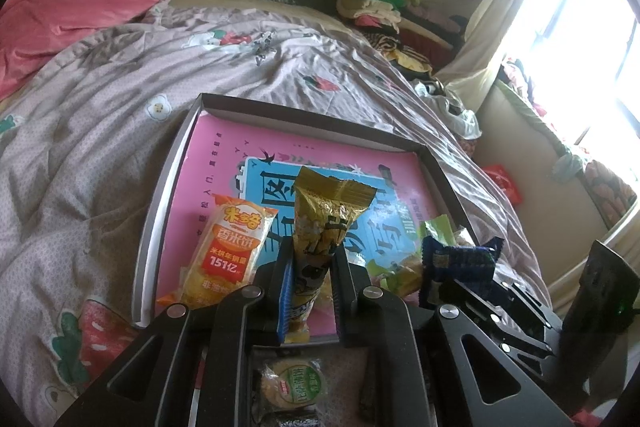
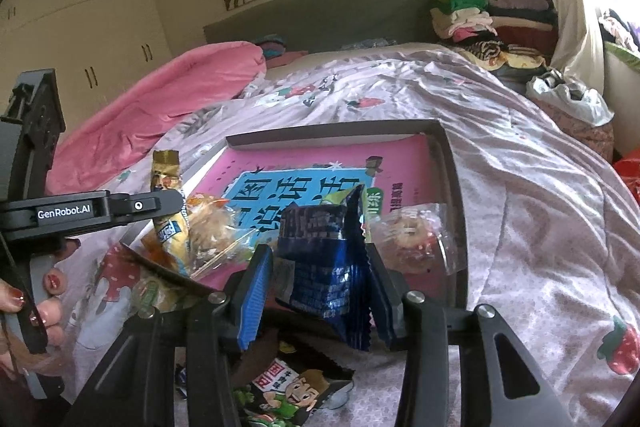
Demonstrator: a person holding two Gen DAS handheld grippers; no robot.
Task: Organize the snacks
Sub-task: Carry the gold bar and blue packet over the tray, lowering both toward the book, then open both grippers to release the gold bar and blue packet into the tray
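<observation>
The left gripper [image 1: 310,291] has its jaws clamped narrow on a gold packet [image 1: 320,227], whose long axis runs straight out along the fingers, top seal pointing away over the tray [image 1: 160,211]. The right gripper [image 2: 320,291] has its jaws closed partway on a blue packet [image 2: 324,255], which stands upright between the pads with its crimped edge hanging below; how firmly the pads bite on it is hard to judge from this angle.

Both packets sit above the near end of the tray, so each only needs to go forward and down. The left one is over the tray's middle, beside an orange rice-cracker pack [image 1: 224,251] already lying on the pink book cover that lines the tray. The right one is nearer the right wall, close to a clear-wrapped biscuit [image 2: 412,239].

The tray rests on a bed [image 1: 100,131] with a strawberry-print quilt, soft and uneven. More snacks lie on the quilt under both grippers. A pink duvet, piled clothes and a bright window fill the room behind.
</observation>
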